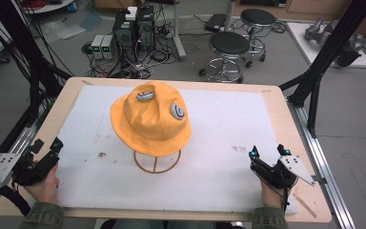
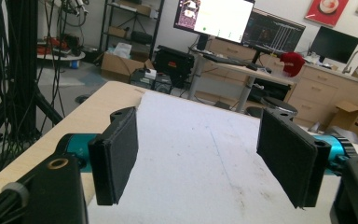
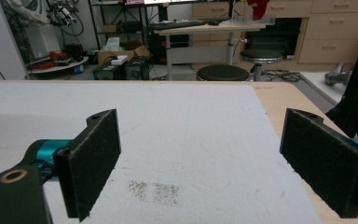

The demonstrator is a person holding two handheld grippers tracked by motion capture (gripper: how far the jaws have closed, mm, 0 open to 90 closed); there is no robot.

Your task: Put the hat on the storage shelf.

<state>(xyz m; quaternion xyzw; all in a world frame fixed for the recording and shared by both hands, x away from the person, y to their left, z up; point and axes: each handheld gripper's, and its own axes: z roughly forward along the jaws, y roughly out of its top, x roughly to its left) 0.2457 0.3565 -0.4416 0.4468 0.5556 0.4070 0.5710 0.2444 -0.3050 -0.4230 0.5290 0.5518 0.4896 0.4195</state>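
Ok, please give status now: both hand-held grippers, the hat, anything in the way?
Left hand-held gripper open, empty. Right hand-held gripper open, empty. Orange hat on wire stand, mid-table, untouched. Path clear.

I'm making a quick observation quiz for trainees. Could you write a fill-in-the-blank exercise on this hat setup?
1. The bucket hat on the wire stand is ____ in colour.
2. The jaws of the left gripper and the right gripper stand ____.
3. The hat carries ____ grey patches.
4. The stand rests on a ____ mat that covers the table.

Missing words: orange; open; two; white
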